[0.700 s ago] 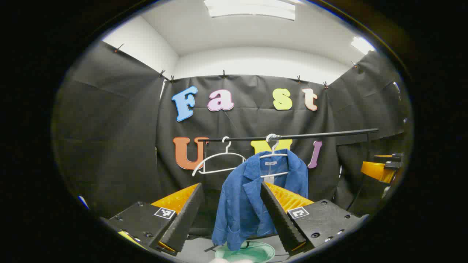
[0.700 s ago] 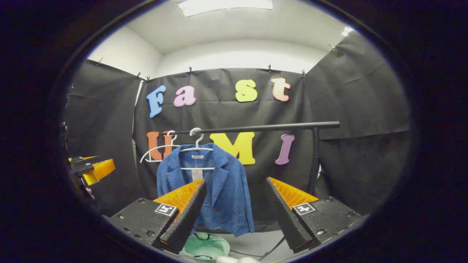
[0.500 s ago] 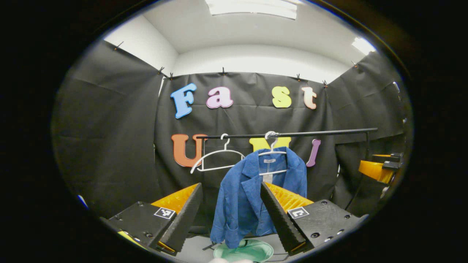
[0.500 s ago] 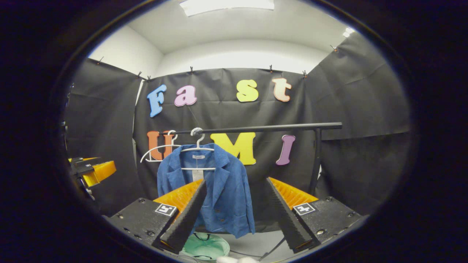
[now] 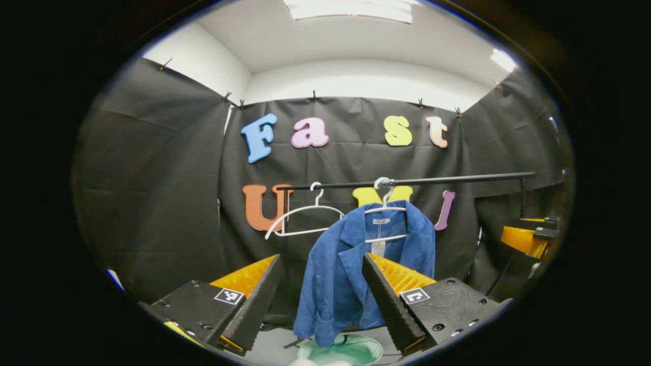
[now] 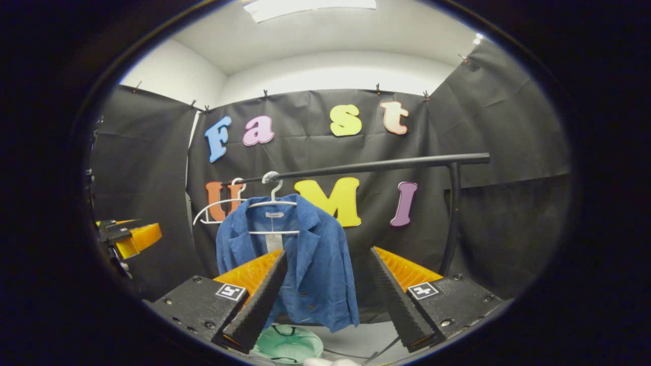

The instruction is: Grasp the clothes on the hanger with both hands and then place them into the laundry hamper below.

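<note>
Both hand-held grippers gape empty before the blue jacket [image 5: 351,274]; the right gripper view shows its buttons [image 6: 311,306].

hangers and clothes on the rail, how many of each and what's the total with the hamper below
white hangers: 2, one bare and one carrying the jacket
blue jacket: 1
green laundry hamper: 1
black rail: 1
total: 5

You will find no legible text. The neck label [image 5: 381,221] and hang tag [image 5: 377,248] inside the blue jacket [image 5: 335,284] are too small to read. The square markers [image 5: 228,296] on your gripper blocks carry patterns only.
</note>
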{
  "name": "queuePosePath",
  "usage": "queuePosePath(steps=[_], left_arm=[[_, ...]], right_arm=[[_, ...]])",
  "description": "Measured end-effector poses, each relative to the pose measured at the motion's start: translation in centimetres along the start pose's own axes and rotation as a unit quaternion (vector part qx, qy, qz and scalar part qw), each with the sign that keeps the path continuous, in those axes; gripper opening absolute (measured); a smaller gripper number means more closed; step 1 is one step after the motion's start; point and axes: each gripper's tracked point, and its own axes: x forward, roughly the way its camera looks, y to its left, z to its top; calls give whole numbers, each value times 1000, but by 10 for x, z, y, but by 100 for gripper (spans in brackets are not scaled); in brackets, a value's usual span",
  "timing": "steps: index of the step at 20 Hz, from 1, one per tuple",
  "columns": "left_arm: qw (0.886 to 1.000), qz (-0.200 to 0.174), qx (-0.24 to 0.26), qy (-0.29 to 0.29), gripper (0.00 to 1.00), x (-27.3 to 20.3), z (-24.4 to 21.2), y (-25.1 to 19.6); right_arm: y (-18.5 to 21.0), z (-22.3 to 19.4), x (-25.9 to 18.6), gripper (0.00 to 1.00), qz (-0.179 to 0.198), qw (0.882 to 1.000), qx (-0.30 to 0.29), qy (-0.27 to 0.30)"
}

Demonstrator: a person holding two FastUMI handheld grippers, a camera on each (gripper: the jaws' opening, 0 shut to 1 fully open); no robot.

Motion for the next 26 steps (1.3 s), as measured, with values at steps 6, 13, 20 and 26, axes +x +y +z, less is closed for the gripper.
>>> queuePosePath(steps=[6, 13, 20, 26], left_arm=[[1000, -21, 3, 2, 96, 37, -20, -37], [1000, -3, 15, -12, 98, 94, -40, -65], [1000, 4, -3, 19, 99, 157, -84, -79], [998, 36, -6, 45, 98, 200, -114, -66]], right_arm=[[-2, -14, 43, 100, 17, 1000, -11, 3], [8, -27, 103, 100, 69, 997, -29, 7], [22, -49, 174, 100, 104, 994, -24, 30], [39, -73, 227, 100, 130, 989, -32, 58]])
